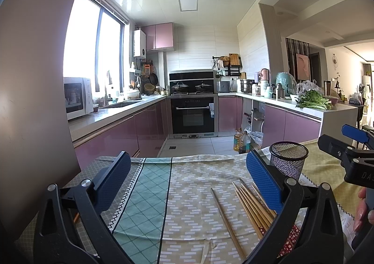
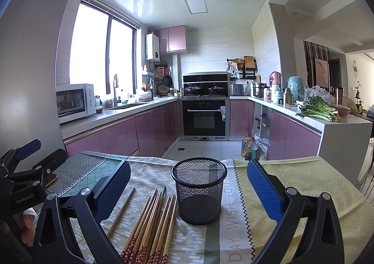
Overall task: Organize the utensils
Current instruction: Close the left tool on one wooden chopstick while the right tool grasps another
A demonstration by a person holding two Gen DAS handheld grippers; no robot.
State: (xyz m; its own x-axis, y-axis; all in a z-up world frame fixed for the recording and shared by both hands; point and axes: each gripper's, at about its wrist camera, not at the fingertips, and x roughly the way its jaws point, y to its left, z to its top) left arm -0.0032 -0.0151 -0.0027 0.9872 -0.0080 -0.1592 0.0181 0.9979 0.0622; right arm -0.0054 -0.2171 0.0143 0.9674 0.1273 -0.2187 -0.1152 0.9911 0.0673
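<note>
Left tongs [image 1: 187,179]: spread wide, nothing between the pads, held low over the bench [image 1: 191,217] and aimed level toward the kitchen. Its right pad overlaps the chopsticks [image 1: 252,203] in the left wrist view; contact cannot be told

Right tongs [image 2: 188,184]: also spread wide and holding nothing, level, low over the bench. The cup [image 2: 199,191] sits between its two arms in the right wrist view, apart from both pads

Hands: bare fingers [image 1: 361,207] show at the right edge of the left wrist view, wrapped on the right tool's grip; another hand [image 2: 28,229] shows at the lower left of the right wrist view, behind the left tongs

Chopsticks: a loose bundle lying flat on the patterned cloth [image 2: 145,177], just left of the cup. Long axes run roughly away from the cameras, fanned slightly; red patterned ends nearest, bare tips pointing toward the kitchen. One stick [image 2: 121,212] lies apart on the left, near parallel

Cup: black mesh, upright, mouth open upward, on the cloth near the bench's far edge
</note>
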